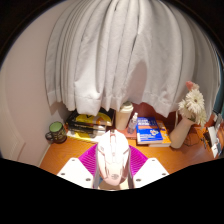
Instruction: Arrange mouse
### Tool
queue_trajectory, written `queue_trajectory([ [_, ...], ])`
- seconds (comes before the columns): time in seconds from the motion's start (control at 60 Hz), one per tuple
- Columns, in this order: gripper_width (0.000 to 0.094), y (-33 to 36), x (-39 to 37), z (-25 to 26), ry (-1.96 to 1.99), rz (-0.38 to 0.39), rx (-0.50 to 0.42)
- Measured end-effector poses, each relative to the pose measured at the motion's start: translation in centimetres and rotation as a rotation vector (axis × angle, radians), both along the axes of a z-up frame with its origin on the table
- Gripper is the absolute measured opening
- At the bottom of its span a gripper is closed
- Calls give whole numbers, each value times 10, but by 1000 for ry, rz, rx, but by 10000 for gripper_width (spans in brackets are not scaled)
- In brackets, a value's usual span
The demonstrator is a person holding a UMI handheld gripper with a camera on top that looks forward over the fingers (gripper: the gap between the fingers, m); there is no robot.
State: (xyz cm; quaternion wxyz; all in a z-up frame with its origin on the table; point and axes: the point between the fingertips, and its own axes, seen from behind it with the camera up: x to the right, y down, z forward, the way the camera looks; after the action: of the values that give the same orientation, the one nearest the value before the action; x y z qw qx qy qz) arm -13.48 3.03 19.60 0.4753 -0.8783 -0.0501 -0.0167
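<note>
- The gripper (112, 176) has its two white fingers clamped on a white computer mouse (112, 157); the magenta pads (89, 159) press against its left and right flanks with no gap showing on either side.
- The mouse sits between the fingers, raised above the orange-brown desk (62, 150), and appears carried by the grip alone rather than resting on the surface.
- Its long axis runs straight ahead along the fingers, away from the camera toward the curtain. The narrower rounded end points forward; whether that is the button end I cannot tell, as no wheel or seam is plain.
- Handling, as a judgement: a light, rigid plastic shell, smooth and curved, so likely slippery under pressure. A hold across the two long sides near the middle, as here, suits it best, since the flanks are its flattest faces; a pinch near either tapered end could squirt it out.
- It is not fragile, yet a drop onto the desk could jar it, so a low, level set-down seems wise.
- Beyond the mouse, along the desk's back edge, stand a small green-lidded jar (57, 131), a yellow and dark packet (90, 124), a tall pale cup (124, 117), a blue book (152, 131) lying flat, and a vase of dried flowers (188, 112).
- A white curtain (125, 55) hangs behind everything.
</note>
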Motion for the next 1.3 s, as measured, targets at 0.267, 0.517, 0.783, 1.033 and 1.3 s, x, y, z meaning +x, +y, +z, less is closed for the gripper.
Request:
queue_trajectory([
  [0.267, 397, -46, 72, -122, 34, -52, -184],
  [0.517, 398, -75, 64, -204, 55, -57, -316],
  [0.783, 531, -79, 60, -213, 96, -78, -311],
  [1.033, 830, -94, 55, -205, 32, -46, -365],
  [1.3, 845, -152, 57, -102, 65, -110, -230],
])
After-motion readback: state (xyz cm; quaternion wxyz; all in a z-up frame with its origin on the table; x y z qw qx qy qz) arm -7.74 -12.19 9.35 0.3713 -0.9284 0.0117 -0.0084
